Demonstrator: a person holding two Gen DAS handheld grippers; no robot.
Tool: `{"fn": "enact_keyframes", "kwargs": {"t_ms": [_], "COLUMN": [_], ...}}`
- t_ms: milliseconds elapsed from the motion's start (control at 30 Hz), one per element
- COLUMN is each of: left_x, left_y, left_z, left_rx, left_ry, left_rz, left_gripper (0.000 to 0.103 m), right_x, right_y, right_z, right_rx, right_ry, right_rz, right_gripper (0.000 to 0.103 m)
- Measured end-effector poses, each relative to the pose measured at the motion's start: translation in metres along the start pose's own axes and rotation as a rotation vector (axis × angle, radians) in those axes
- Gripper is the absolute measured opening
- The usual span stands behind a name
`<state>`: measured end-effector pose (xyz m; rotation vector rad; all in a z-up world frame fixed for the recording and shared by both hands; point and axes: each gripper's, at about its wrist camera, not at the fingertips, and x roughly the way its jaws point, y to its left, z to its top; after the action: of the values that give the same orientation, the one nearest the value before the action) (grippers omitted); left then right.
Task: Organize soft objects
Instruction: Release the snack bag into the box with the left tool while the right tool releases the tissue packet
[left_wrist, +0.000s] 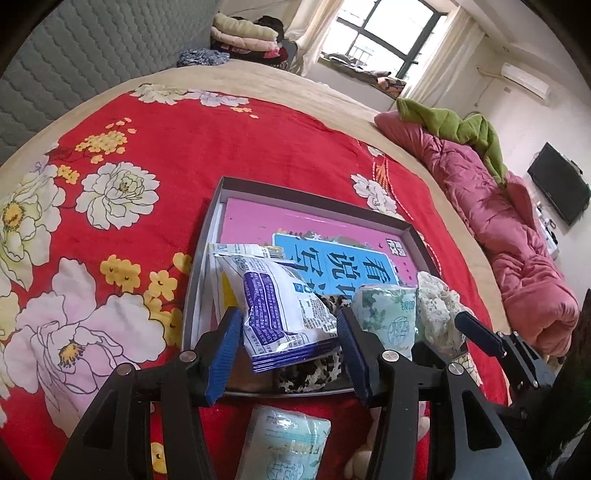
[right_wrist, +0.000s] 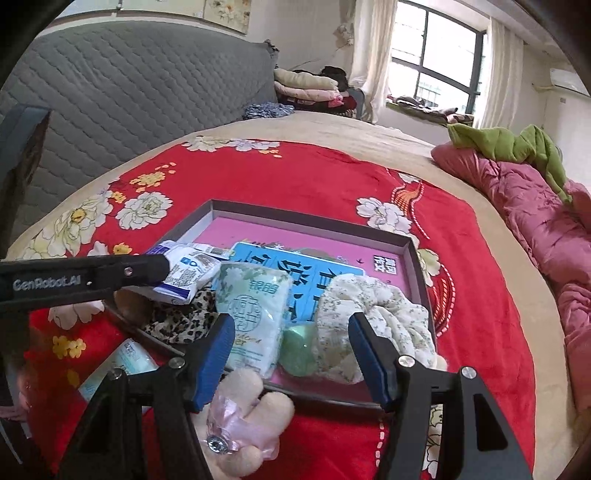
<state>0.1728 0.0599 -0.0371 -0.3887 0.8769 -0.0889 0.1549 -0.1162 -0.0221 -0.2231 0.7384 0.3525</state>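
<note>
Left wrist view: on a red floral bedspread (left_wrist: 229, 155) lies a shallow grey tray (left_wrist: 314, 201) lined with a pink and blue booklet (left_wrist: 332, 254). From the left, the left gripper (left_wrist: 288, 347) hangs over the tray's near edge, fingers apart around a white and blue packet (left_wrist: 280, 310) without clamping it. Beside it sit leopard-print fabric (left_wrist: 314, 373), a green tissue pack (left_wrist: 388, 314) and a cream floral cloth (left_wrist: 439, 310). The right gripper (right_wrist: 291, 354) hovers further right, fingers apart and empty. Most soft things appear to be in the tray; another tissue pack (left_wrist: 284, 443) and a plush toy (right_wrist: 251, 417) lie outside, so the job looks unfinished
</note>
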Motion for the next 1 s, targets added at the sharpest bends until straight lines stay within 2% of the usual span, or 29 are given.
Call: {"fn": "enact_keyframes", "kwargs": {"t_ms": [467, 600, 1000], "left_x": [-0.009, -0.013, -0.035], "left_y": [-0.005, -0.005, -0.011], "left_z": [-0.004, -0.005, -0.012], "left_rx": [0.027, 0.031, 0.064], "left_ry": [-0.011, -0.016, -0.059], "left_rz": [0.018, 0.029, 0.053], "left_gripper": [0.068, 0.070, 0.075], "right_x": [-0.007, -0.011, -0.024], "right_y": [-0.012, -0.014, -0.020], "right_z": [0.001, 0.003, 0.005], "right_rx": [0.048, 0.054, 0.080], "right_ry": [-0.014, -0.028, -0.053], "right_rz": [-0.021, -0.026, -0.033], "right_gripper": [0.064, 0.067, 0.068]}}
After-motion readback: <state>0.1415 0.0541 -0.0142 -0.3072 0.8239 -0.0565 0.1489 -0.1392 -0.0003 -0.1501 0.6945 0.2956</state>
